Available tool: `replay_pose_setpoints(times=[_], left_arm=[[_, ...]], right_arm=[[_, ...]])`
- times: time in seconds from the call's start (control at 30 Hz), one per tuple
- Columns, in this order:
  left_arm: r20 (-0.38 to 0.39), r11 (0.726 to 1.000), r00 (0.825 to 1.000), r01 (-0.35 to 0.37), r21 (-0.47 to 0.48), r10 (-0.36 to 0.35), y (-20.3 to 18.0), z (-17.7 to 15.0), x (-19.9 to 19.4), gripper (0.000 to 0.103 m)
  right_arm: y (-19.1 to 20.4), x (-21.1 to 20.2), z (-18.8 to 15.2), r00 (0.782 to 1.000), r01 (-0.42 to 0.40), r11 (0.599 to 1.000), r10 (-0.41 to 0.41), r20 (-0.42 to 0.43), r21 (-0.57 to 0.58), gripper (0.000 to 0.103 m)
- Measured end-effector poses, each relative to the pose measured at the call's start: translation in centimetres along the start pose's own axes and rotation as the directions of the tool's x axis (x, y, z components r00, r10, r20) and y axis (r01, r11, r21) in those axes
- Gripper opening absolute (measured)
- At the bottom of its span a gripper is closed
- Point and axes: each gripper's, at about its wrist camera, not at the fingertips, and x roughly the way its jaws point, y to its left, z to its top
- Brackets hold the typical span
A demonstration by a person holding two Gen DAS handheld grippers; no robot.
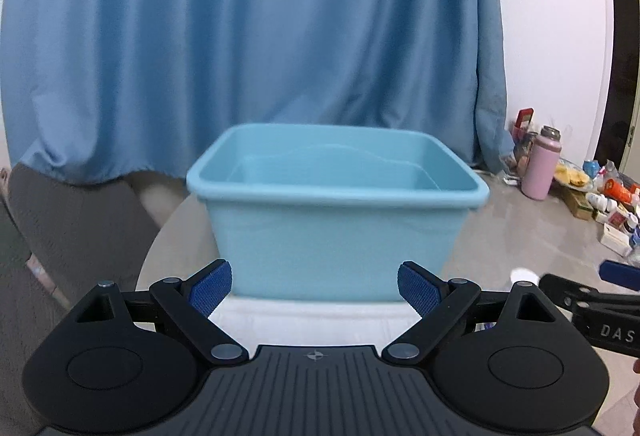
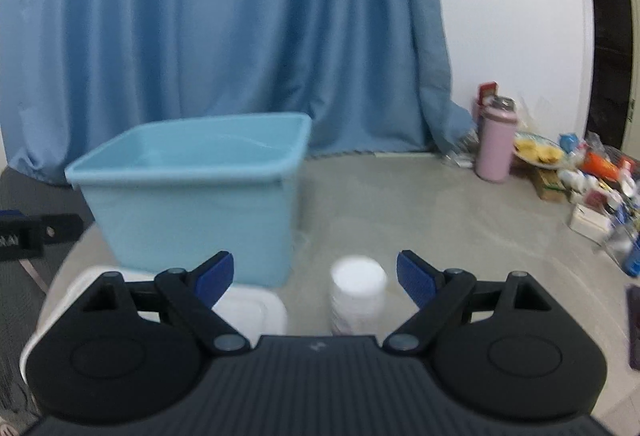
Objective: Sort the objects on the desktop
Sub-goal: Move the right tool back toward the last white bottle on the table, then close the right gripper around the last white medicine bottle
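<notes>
A light blue plastic bin [image 1: 336,211] stands on the round table straight ahead of my left gripper [image 1: 315,290], which is open and empty just in front of the bin's near wall. A white lidded box [image 1: 304,320] lies under the left gripper. In the right wrist view the bin [image 2: 192,203] is at the left. A white-capped bottle [image 2: 358,294] stands upright between the open fingers of my right gripper [image 2: 316,284], untouched. The white box [image 2: 256,310] lies at the left finger.
A pink flask [image 2: 496,139], a plate of yellow food [image 2: 536,151] and several small bottles and boxes [image 2: 592,191] crowd the table's far right. A blue curtain hangs behind. The table edge curves at the left, with grey floor beyond.
</notes>
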Motion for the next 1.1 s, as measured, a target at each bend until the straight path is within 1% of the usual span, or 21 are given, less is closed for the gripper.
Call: replay_pose_setpoints(times=[0.23,0.33,0.5,0.6,0.7,0.87,1.1], left_arm=[[-0.02,1.0,1.0,0.006,0.019,-0.006,-0.9,-4.4,-1.3,0.092],[-0.035,0.999,0.999,0.004,0.034,-0.003,-1.4,-6.4,-1.6,0.092],[-0.093,1.0,0.996,-0.007,0.017,0.008,-1.6,-9.8,-1.5,0.092],[-0.09,1.0,0.996,-0.008,0.014,0.009,-1.6,-11.1,-1.8,0.092],[-0.088,1.0,0.996,-0.009,0.025,0.012,-1.7,-11.9,-1.9,0.092],[-0.09,0.999,0.996,-0.012,0.03,0.014,-2.3,-11.6,-1.3,0.092],[-0.109,1.0,0.994,-0.019,0.004,0.019,-2.7,-11.8,-0.6,0.092]], right_arm=[[-1.5,-2.1,-3.7,0.999,0.034,0.999,-0.034,-0.02,0.006,0.089],[-2.1,-2.4,-5.3,0.999,0.044,0.999,-0.044,-0.023,0.013,0.089],[-2.9,-2.6,-7.7,0.998,0.051,0.998,-0.049,-0.042,0.045,0.089],[-3.1,-2.7,-8.7,0.998,0.049,0.998,-0.047,-0.053,0.034,0.089],[-3.2,-2.8,-9.5,0.998,0.046,0.999,-0.045,-0.051,0.026,0.089],[-3.5,-2.7,-10.2,0.998,0.056,0.997,-0.053,-0.045,0.047,0.089],[-3.8,-2.7,-10.9,0.998,0.054,0.998,-0.052,-0.047,0.041,0.089]])
